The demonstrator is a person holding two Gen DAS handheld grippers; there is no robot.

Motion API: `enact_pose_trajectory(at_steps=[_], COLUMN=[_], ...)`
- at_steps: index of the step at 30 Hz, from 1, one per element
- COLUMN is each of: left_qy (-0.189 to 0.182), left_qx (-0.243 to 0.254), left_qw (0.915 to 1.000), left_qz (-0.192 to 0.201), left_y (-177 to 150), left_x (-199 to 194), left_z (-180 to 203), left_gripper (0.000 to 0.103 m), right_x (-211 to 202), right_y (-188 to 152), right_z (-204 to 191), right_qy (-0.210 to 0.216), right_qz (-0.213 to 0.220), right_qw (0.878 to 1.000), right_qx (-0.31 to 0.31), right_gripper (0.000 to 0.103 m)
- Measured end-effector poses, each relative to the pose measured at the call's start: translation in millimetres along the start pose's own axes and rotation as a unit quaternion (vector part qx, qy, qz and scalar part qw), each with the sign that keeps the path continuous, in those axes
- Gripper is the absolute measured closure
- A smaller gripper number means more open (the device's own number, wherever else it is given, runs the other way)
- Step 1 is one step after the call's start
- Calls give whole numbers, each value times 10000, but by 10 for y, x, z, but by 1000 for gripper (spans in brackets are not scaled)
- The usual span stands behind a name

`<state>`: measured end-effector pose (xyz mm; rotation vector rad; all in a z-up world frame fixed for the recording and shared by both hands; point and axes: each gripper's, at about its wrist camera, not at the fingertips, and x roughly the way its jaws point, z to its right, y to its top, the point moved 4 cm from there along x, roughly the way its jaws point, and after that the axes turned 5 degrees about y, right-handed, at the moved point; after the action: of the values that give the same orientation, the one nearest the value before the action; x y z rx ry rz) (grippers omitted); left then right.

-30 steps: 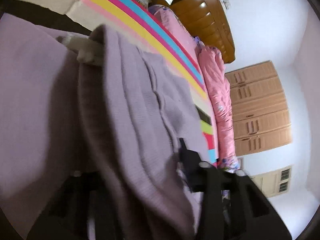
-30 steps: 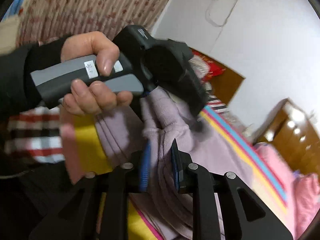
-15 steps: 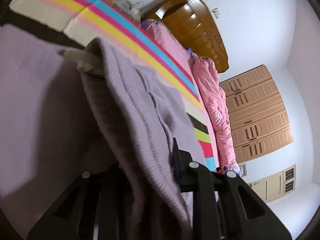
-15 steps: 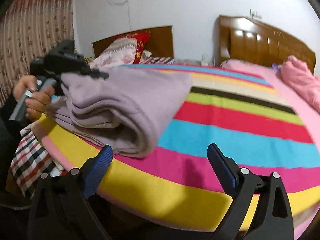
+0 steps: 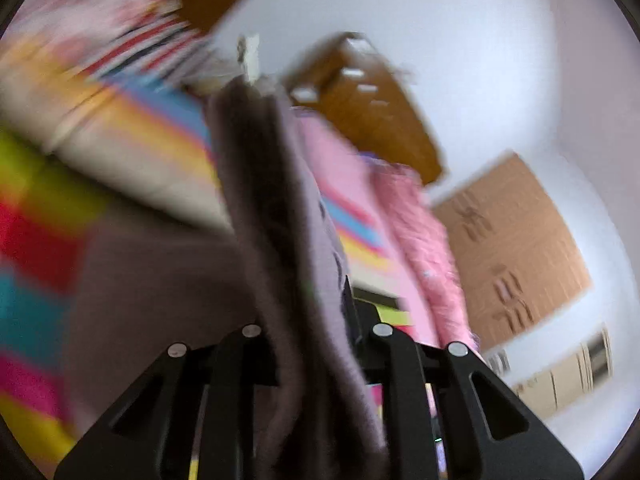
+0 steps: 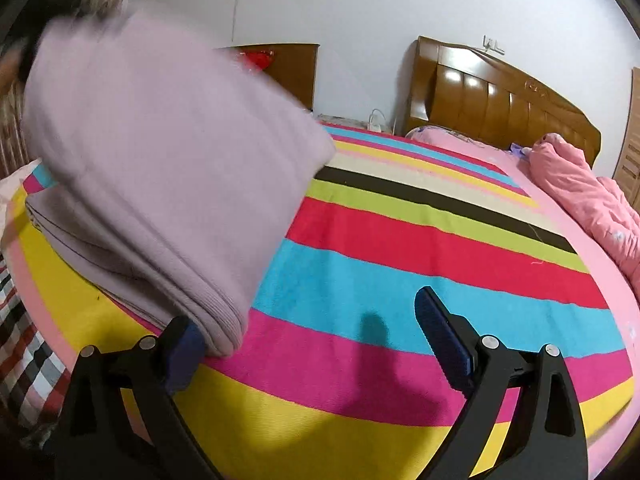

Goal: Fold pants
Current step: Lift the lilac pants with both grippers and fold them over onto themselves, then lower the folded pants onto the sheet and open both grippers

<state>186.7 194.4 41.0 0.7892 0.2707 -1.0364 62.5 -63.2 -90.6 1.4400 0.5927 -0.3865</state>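
The lilac knit pants [image 6: 160, 168] lie folded over on the left part of the striped bed [image 6: 420, 248]. Their upper layer is lifted and blurred with motion. In the left wrist view the same pants [image 5: 276, 216] hang as a thick fold between the fingers of my left gripper [image 5: 316, 332], which is shut on them. My right gripper [image 6: 312, 344] is open and empty, low over the bed. Its left pad [image 6: 184, 344] is close against the rounded folded edge of the pants.
A pink quilt [image 6: 588, 192] is bunched along the bed's right side below a wooden headboard [image 6: 492, 92]. A wardrobe [image 5: 512, 248] stands by the wall. A checked cloth [image 6: 28, 344] hangs at the bed's left edge.
My right gripper let go of the pants, opened wide and drew back over the bed. My left gripper keeps its hold and swings the upper layer across, blurring the view.
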Motion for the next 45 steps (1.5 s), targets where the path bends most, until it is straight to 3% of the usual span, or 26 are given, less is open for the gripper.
enact_pose_trajectory(at_steps=[2, 3, 4, 5, 8, 14, 17, 20, 24, 27, 29, 30, 32, 33, 34, 35, 36, 39, 41, 43, 45], left_qy=[101, -104, -568, -603, -114, 47, 150, -124, -70, -17, -472, -373, 291, 944, 1678, 1799, 1712, 1534, 1863, 2036, 2361], left_qx=[-569, -788, -785, -722, -318, 109, -138, -330, 104, -339, -449, -486, -546, -520, -216, 187, 432, 1324, 2011, 2158, 2101], left_qw=[9982, 9966, 9953, 9956, 9994, 9998, 9998, 9993, 9999, 9994, 9976, 9974, 9933, 9858, 9720, 9675, 9684, 9693, 9548, 9518, 9474], left_qz=[-170, -214, 0, 26, -44, 158, -72, -112, 80, -79, 237, 377, 971, 1291, 1630, 1765, 1761, 1394, 1146, 777, 504], left_y=[-244, -367, -409, -408, -362, -276, -312, -275, -232, -361, -408, -439, -438, -443, -470, -500, -534, -653, -741, -850, -937], left_x=[153, 253, 235, 218, 260, 108, 280, 303, 141, 301, 166, 62, -245, -420, -617, -709, -726, -500, -157, 116, 268], left_z=[-620, -872, -941, -928, -770, -450, -660, -728, -498, -842, -953, -996, -1014, -991, -857, -663, -499, 76, 359, 345, 110], left_gripper=[84, 84, 84, 84, 84, 84, 84, 84, 84, 78, 73, 52, 25, 22, 22, 22, 20, 14, 14, 14, 19], right_x=[-29, -35, -27, -31, -36, -52, -45, -61, -67, -64, -101, -141, -310, -399, -525, -579, -611, -579, -494, -352, -281], right_y=[-17, -14, -3, 4, 2, 33, 39, 49, 41, 57, 72, 72, 46, 38, 50, 80, 134, 397, 512, 530, 359], right_z=[8, -2, -20, -36, -32, -86, -99, -107, -110, -103, -113, -109, -90, -85, -49, -28, -16, -97, -239, -454, -699], right_qy=[117, 95, 67, 32, 33, -179, -159, -181, -183, -139, -41, 95, 746, 1093, 1586, 1779, 1957, 2322, 2542, 2713, 3276], right_qz=[24, 35, 35, 31, -4, 49, 79, 65, 107, 96, 73, 67, 159, 239, 363, 418, 447, 563, 595, 389, -77], right_qw=[9999, 9999, 10000, 10000, 10000, 9997, 9996, 9994, 9993, 9993, 9987, 9983, 9942, 9905, 9836, 9802, 9767, 9671, 9604, 9552, 9353], right_qx=[109, 95, 28, -48, -11, -164, -231, -287, -300, -343, -495, -568, -762, -796, -774, -758, -759, -871, -971, -1121, -1335], right_gripper=[11, 11, 11, 11, 11, 11, 11, 11, 11, 11, 11, 11, 11, 11, 11, 11, 11, 11, 11, 11, 11])
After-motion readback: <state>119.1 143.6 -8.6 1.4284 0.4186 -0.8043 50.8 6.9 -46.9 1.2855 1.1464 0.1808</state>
